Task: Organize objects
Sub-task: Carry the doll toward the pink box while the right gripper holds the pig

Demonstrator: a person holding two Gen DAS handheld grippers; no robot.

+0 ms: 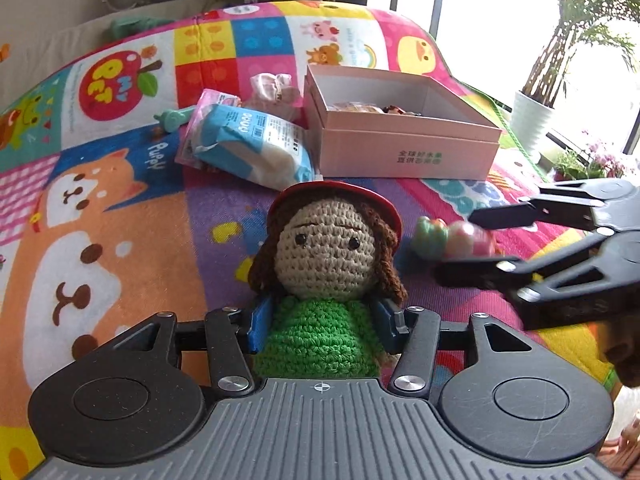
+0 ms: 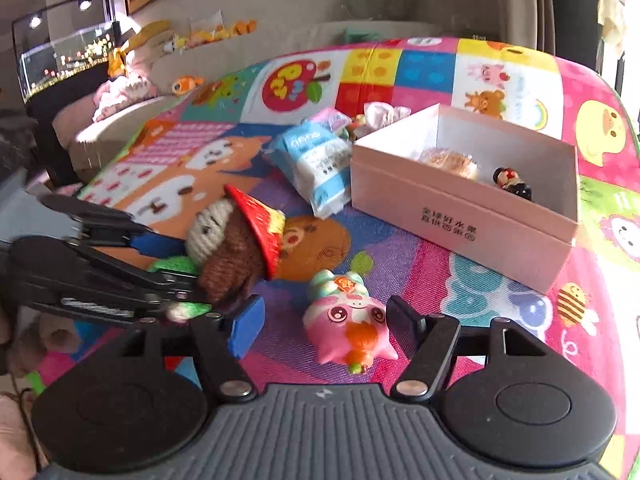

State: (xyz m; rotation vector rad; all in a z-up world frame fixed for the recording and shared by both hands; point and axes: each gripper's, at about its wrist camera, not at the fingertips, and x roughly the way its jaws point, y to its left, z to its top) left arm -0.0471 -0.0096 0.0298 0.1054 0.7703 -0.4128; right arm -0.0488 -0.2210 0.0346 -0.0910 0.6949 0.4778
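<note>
My left gripper [image 1: 322, 326] is shut on a crochet doll [image 1: 326, 264] with brown hair, a red hat and a green body, held by its body above the play mat; it also shows in the right wrist view [image 2: 236, 248]. My right gripper [image 2: 326, 322] is open around a pink pig toy [image 2: 346, 328] lying on the mat, fingers on either side, apart from it. In the left wrist view the right gripper [image 1: 476, 244] straddles the pig toy [image 1: 456, 238]. An open pink box [image 2: 460, 220] holds a round cookie-like item [image 2: 450, 162] and a small dark figurine [image 2: 514, 184].
A blue and white packet [image 2: 316, 164] and a crumpled pink wrapper [image 2: 384, 114] lie left of the box on the colourful play mat [image 2: 420, 276]. A teal toy [image 1: 174, 118] lies beyond the packet. A potted plant [image 1: 534, 118] stands at the mat's far right.
</note>
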